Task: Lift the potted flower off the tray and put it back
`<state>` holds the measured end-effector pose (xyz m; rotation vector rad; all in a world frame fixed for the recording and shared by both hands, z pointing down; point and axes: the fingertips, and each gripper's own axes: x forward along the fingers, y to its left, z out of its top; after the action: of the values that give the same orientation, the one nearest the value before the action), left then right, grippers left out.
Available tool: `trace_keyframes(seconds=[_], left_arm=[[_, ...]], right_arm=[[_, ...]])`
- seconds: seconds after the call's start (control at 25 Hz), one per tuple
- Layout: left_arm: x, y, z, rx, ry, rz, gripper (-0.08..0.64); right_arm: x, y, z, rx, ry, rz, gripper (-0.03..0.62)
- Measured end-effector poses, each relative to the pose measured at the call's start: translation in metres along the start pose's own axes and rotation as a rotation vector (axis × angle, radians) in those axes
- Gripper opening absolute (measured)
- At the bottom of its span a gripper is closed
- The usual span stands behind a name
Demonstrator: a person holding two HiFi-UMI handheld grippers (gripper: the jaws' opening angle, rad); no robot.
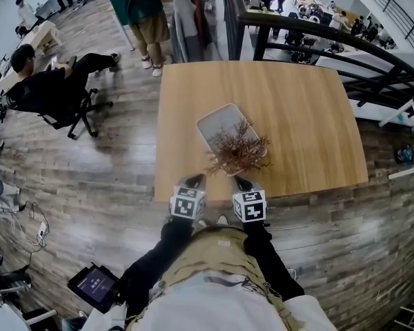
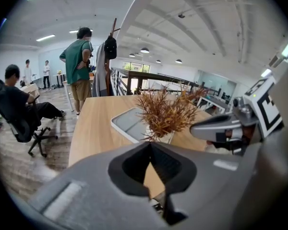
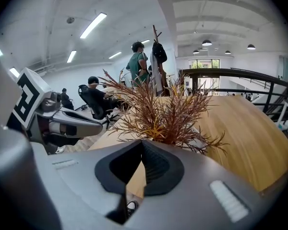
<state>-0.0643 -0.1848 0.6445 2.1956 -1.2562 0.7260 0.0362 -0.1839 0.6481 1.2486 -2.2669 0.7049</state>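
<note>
Standing by, I saw the potted flower (image 1: 237,150) sitting on the near right end of the tray (image 1: 217,119). The tray lay at a slant toward the near middle of the desk (image 1: 303,116), and the rest of it was bare. Nothing had been lifted yet.

The left tool (image 1: 196,180) and the right tool (image 1: 241,183) hung side by side over the near edge of the desk, close to the plant but not touching it, both tipped downward toward it. Each was clenched on nothing, its pads meeting at the tip. My guess was that they were set one to either side so the pot could be taken from left and right together. For that, the jaws would first have to part.

The plant itself was a dry, rust-brown tuft of wiry sprigs, fanning out wider than its base and hanging past the tray's near rim. Beneath them was a small pale pot (image 2: 166,138), mostly hidden, so I could not tell its shape for sure. It looked light, and the sprigs seemed likely to brush the tools first.
</note>
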Motion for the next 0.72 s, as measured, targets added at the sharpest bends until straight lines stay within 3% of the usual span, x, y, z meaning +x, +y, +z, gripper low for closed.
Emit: trace_keyframes(seconds=[0.52, 0.72], left_arm=[[0.022, 0.009, -0.017, -0.018, 0.032, 0.014, 0.002], [0.027, 0.013, -0.009, -0.017, 0.027, 0.034, 0.003]], right_arm=[[0.034, -0.022, -0.030, -0.004, 0.072, -0.009, 0.006], [0.044, -0.035, -0.032, 0.003, 0.095, -0.008, 0.053]])
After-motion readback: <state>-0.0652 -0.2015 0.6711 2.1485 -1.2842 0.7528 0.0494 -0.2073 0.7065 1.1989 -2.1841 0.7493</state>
